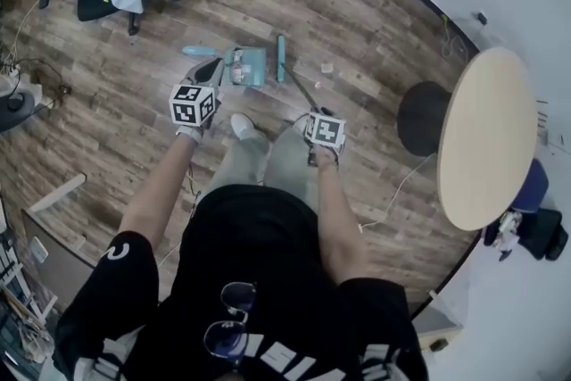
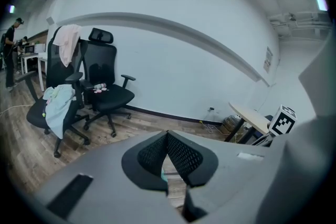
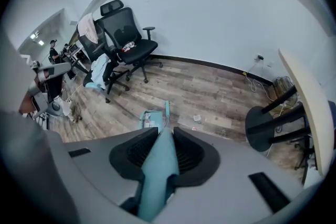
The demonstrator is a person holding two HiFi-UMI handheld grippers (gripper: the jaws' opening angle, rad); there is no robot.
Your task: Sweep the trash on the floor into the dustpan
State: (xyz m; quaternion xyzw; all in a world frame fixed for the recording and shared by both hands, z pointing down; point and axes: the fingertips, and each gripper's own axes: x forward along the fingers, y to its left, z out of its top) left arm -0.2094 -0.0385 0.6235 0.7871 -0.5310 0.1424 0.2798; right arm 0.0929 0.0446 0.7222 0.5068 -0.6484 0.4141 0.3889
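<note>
The right gripper (image 3: 166,136) is closed tight on the blue-green broom handle (image 3: 157,181). The handle runs down from the jaws to the broom head (image 1: 281,58), which rests on the wood floor (image 1: 375,40).

The left gripper (image 2: 168,136) has its jaws almost together, and a thin bit of blue-green shows between them. I think this is the dustpan handle (image 1: 198,52), because in the head view the gripper sits right at it.

The dustpan (image 1: 247,67) lies on the floor just beside the broom head, on its left. A few small bits lie inside the pan. Two more pieces of trash (image 1: 326,67) lie on the floor on the other side of the broom head, near it but not touching.

The trash looks like small bits of paper. It is likely very light, so a hard push could make it jump away. Slow, soft sweeps should work better. The broom looks light and stiff, and its smooth handle could turn in the jaws, so a firm hold helps. The dustpan looks light too and may slide back when the broom bumps it. Holding it by its handle and pressing its front edge flat on the floor should stop that.
</note>
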